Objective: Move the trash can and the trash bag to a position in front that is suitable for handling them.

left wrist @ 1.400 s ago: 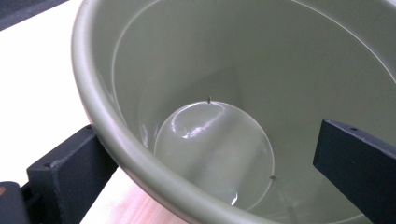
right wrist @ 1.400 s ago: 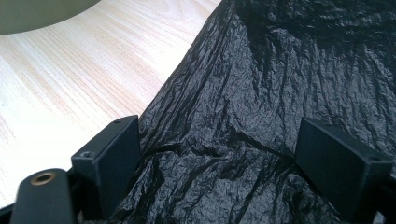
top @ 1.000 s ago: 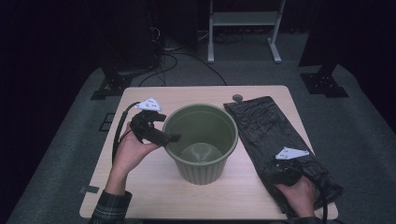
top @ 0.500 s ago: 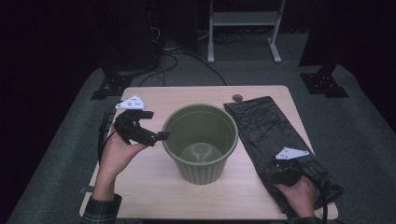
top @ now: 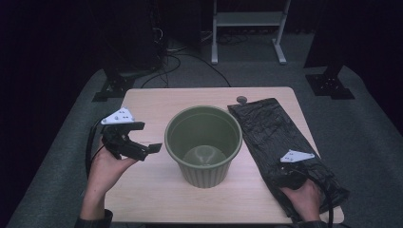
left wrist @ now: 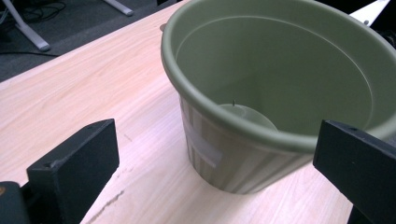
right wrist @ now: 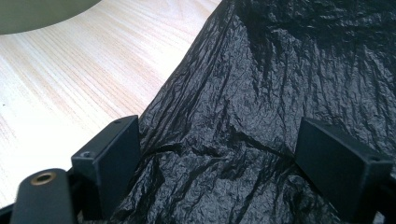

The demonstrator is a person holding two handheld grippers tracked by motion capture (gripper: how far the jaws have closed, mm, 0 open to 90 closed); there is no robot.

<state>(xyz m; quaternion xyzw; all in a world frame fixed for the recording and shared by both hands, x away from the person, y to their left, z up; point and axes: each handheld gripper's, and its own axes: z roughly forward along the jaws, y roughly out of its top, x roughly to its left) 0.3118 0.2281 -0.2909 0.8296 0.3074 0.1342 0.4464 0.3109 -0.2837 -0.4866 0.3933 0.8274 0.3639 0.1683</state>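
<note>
Drawn back leftward from the round green plastic pot (top: 203,145) at frame centre, the left gripper (top: 142,142) gapes empty, while the right gripper (top: 291,175), jaws spread, must next pinch the crinkled black plastic bag (top: 275,137)

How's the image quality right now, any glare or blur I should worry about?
High view: room dark, table evenly lit, pot sharp. Left gripper view: jaws soft, pot crisp. Right gripper view: bright wash on the wood lower left, bag wrinkles clear.

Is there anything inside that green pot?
The green pot looks empty: its bare bottom shows a raised round disc and nothing else. The near rim hides a strip of the floor.
</note>
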